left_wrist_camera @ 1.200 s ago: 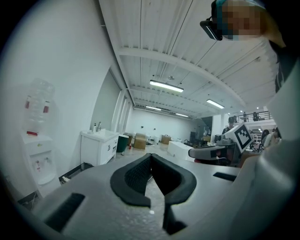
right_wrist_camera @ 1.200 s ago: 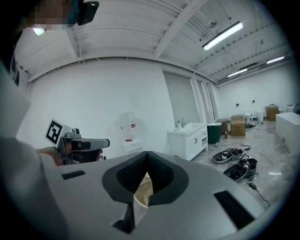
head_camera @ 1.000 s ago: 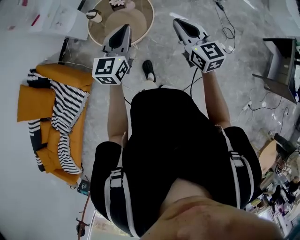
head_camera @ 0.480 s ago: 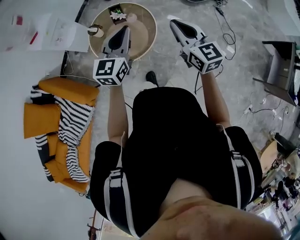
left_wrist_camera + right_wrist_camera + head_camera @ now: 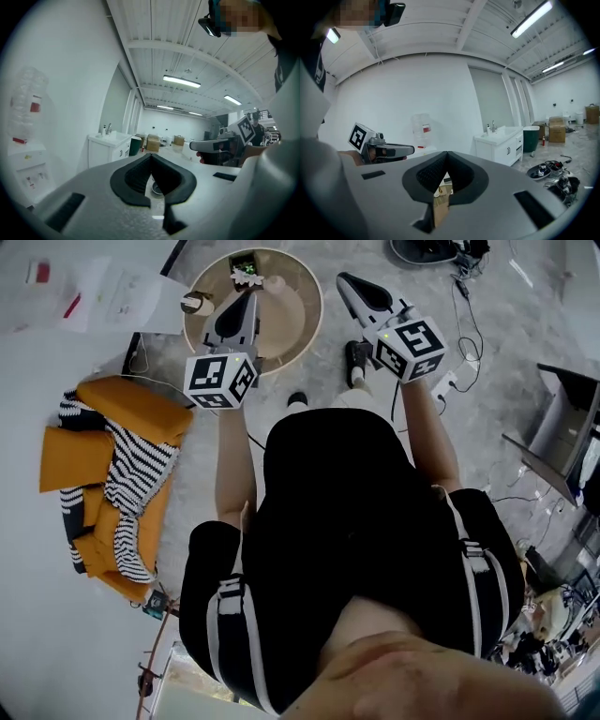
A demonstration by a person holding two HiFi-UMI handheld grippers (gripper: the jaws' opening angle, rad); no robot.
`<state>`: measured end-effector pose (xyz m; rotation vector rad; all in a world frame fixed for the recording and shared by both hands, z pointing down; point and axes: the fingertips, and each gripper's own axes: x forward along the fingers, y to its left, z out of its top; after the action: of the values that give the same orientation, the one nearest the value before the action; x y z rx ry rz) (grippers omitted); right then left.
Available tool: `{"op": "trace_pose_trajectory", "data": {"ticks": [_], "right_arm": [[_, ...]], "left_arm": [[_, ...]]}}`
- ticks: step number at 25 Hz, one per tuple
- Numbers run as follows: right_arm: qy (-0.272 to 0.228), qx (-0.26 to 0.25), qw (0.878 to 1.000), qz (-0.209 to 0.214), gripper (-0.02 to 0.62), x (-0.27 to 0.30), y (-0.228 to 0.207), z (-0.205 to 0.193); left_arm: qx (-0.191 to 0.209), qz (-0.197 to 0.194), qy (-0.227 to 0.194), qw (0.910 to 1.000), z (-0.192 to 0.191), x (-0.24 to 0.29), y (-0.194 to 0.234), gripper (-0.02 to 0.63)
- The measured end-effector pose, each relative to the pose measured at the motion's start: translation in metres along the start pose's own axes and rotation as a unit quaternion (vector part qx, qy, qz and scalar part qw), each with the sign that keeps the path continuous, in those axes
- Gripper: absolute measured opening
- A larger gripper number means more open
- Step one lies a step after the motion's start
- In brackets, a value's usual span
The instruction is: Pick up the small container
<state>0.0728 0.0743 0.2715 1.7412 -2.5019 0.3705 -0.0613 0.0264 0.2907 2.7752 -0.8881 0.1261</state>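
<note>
A round wooden table [image 5: 300,320] stands at the top of the head view. On it are a small dark container with green on top [image 5: 246,270], a pale cup-like thing [image 5: 197,304] and a pinkish thing [image 5: 273,283]. My left gripper [image 5: 246,298] hangs over the table's near part, short of these things, shut and holding nothing [image 5: 151,157]. To the right of the table my right gripper [image 5: 347,279] is raised over the floor, also shut and holding nothing [image 5: 446,154]. Each gripper view looks level across the room and shows the other gripper.
An orange seat with a striped cloth [image 5: 112,465] lies on the floor at the left. Papers [image 5: 112,292] lie beside the table. Cables and a plug strip [image 5: 448,381] run at the right, near a dark stand [image 5: 562,437]. A white sink cabinet [image 5: 108,146] stands at the far wall.
The person has walked forward: the round table has come lower and nearer in the head view, and the left gripper now reaches over it. Both grippers stay shut.
</note>
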Motion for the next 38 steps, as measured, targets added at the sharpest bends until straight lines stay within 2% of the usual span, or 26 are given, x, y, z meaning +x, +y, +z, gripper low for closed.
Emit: {"op": "trace_pose_trajectory", "data": {"ticks": [4,8,11,15,19,23,28,32,38], "right_arm": [[0.004,-0.007,0.998,0.061,0.005,0.033,-0.044,0.018],[0.016,-0.012,0.993,0.115,0.005,0.055,-0.074,0.025],[0.041,-0.010,0.985,0.168,0.005,0.074,-0.083,0.012],[0.075,-0.005,0.973,0.217,0.005,0.090,-0.088,-0.016],[0.110,0.002,0.964,0.240,0.005,0.113,-0.096,-0.044],[0.131,0.010,0.961,0.243,0.005,0.130,-0.096,-0.064],[0.155,-0.002,0.959,0.238,0.005,0.150,-0.092,-0.089],[0.163,-0.014,0.958,0.236,0.005,0.174,-0.081,-0.107],[0.195,-0.018,0.957,0.216,0.005,0.206,-0.080,-0.141]], "left_arm": [[-0.004,0.055,-0.012,0.9984,0.016,0.037,0.003,0.018],[-0.013,0.094,-0.022,0.9953,0.026,0.070,-0.005,0.018],[-0.023,0.135,-0.017,0.9905,0.016,0.080,-0.008,0.018],[-0.047,0.180,-0.012,0.9825,-0.005,0.079,-0.012,0.017],[-0.077,0.214,0.009,0.9736,-0.036,0.080,-0.005,0.018],[-0.093,0.217,0.028,0.9714,-0.061,0.083,0.009,0.018],[-0.114,0.202,0.048,0.9715,-0.105,0.101,0.031,0.018],[-0.128,0.189,0.054,0.9722,-0.145,0.115,0.058,0.018],[-0.173,0.169,0.061,0.9685,-0.221,0.147,0.103,0.018]]}}
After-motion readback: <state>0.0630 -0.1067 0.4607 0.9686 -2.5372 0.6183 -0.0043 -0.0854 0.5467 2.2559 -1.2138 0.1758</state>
